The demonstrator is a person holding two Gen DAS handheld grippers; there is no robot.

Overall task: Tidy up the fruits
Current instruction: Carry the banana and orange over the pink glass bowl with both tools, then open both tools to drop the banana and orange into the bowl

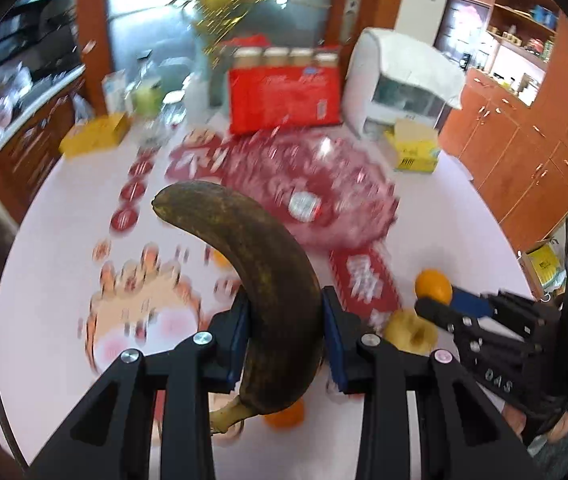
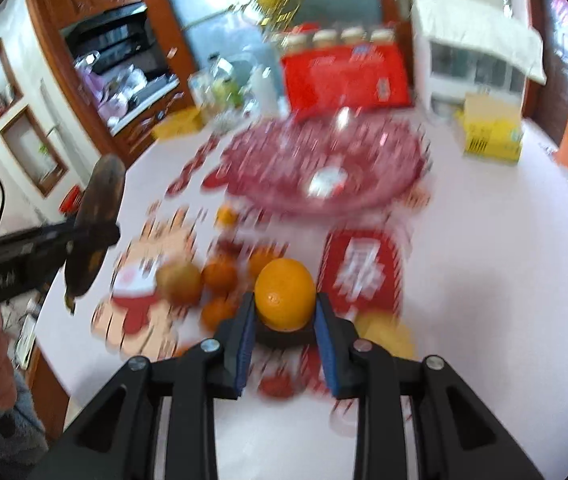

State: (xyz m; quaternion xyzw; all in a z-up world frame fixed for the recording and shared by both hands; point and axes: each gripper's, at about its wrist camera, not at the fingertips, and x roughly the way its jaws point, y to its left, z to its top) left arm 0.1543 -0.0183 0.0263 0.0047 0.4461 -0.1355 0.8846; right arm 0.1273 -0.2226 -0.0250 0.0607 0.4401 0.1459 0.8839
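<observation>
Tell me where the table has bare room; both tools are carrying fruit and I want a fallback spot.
Free: the white table right of the red card, before the yellow box. The glass bowl looks empty. Crowded: the loose oranges and apple on the cartoon mat.

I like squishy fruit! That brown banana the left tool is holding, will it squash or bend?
Probably a bit squashy: the banana has skin gone almost wholly dark brown, which suggests soft, overripe flesh. The left tool pinches it at the middle, yet it keeps its curve with both ends unsupported, so likely not floppy. A harder squeeze might bruise or split it.
</observation>
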